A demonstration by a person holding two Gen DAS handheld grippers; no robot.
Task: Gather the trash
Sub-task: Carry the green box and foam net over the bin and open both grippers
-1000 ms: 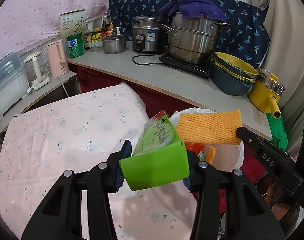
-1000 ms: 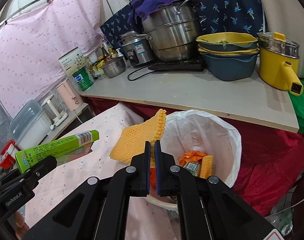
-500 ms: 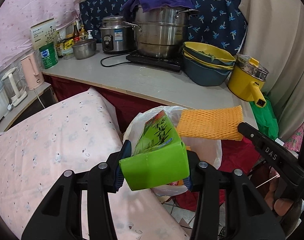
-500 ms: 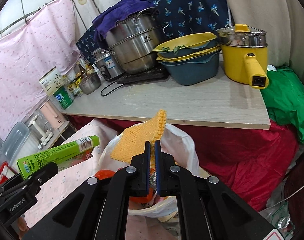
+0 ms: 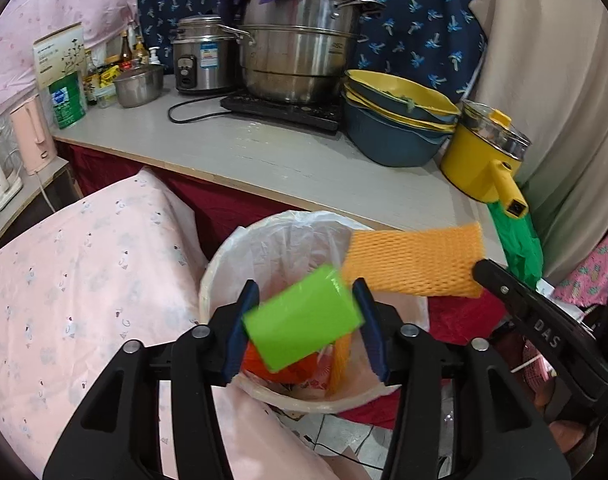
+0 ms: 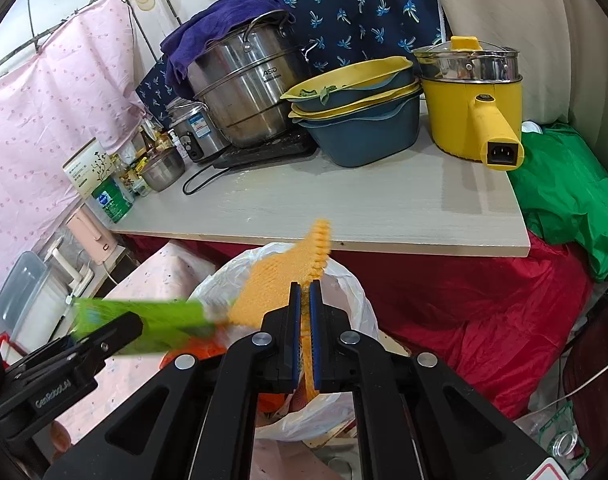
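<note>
Trash over bin

Your left gripper [image 5: 305, 326] has just been opening; green carton [image 5: 302, 322] sits tilted, blurred, between its parted jaws. Your right gripper [image 6: 305, 330] stays pinched on orange foam net [image 6: 282, 284]. Both hang over lined bin [image 5: 264, 236].

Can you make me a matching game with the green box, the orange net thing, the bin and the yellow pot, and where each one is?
Things:
1. green cardboard box
2. orange foam net sleeve
3. white-lined trash bin
4. yellow electric pot

Places:
A. on the grey counter
B. between the left gripper's open jaws, over the bin
C. pinched in the right gripper
D. below the counter's edge

Pairs: 1-B, 2-C, 3-D, 4-A
</note>
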